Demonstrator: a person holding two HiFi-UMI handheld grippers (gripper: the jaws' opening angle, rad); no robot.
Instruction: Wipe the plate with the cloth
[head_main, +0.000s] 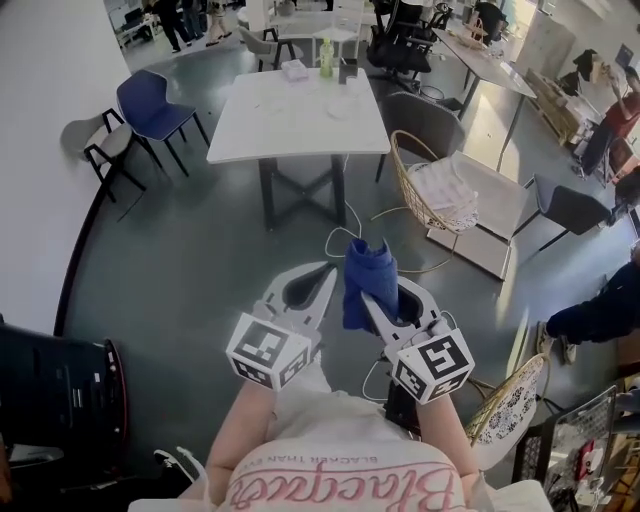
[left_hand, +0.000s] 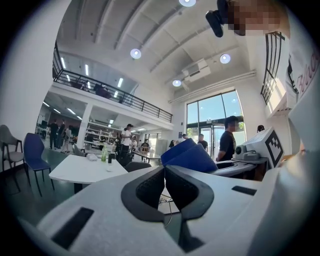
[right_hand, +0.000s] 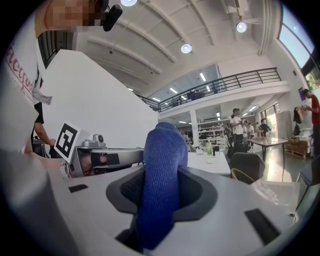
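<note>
The blue cloth (head_main: 366, 276) hangs folded from my right gripper (head_main: 370, 300), whose jaws are shut on it; in the right gripper view the cloth (right_hand: 160, 185) fills the gap between the jaws. Beside it my left gripper (head_main: 328, 275) is shut with nothing in it, and its pads meet in the left gripper view (left_hand: 164, 170). Both grippers are held in front of the person's chest, above the grey floor. Ahead stands a white table (head_main: 250, 130) bearing a green bottle (head_main: 325, 57) and a faint pale round shape (head_main: 340, 106), too small to tell as the plate.
A blue chair (head_main: 150, 105) and a grey chair (head_main: 100, 145) stand left of the table. A wicker basket chair (head_main: 430, 185) and cables (head_main: 345, 225) lie on the floor ahead. A black bin (head_main: 60, 395) is at my left, and another wicker chair (head_main: 510, 405) at my right. People stand far off.
</note>
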